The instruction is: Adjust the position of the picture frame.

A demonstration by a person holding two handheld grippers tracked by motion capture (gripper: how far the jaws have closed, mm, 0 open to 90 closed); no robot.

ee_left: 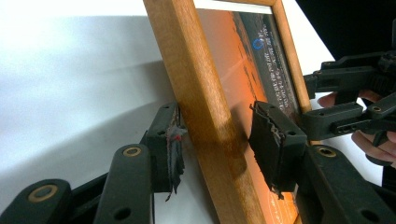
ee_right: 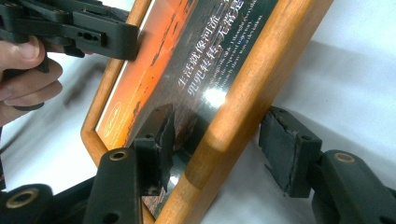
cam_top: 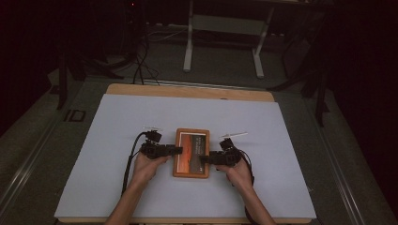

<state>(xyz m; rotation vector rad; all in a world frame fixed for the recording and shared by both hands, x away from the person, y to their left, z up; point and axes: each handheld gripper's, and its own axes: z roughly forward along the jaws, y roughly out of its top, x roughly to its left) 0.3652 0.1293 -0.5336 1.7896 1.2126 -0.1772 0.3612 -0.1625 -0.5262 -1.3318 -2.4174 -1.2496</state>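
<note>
- Left gripper (cam_top: 174,150): jaws straddle the left rail of the picture frame (cam_top: 191,153). In the left gripper view the outer pad (ee_left: 172,149) lies at the wood's outer face, while the inner pad (ee_left: 271,144) stands off the rail over the glass. Jaws apart, not clamped.
- Picture frame: wooden, sunset print under glass, lying between the two grippers on the white table cover (cam_top: 117,122).
- Right gripper (cam_top: 205,159): jaws straddle the right rail. In the right gripper view the inner pad (ee_right: 161,135) hangs over the glass and the outer pad (ee_right: 287,149) is clear of the wood. Jaws apart, nothing gripped.
- Handling advice, as a judgement: both grippers should close squarely on wood only, keeping pads off the glass, at matching points along opposite rails so the frame lifts level without twisting.
</note>
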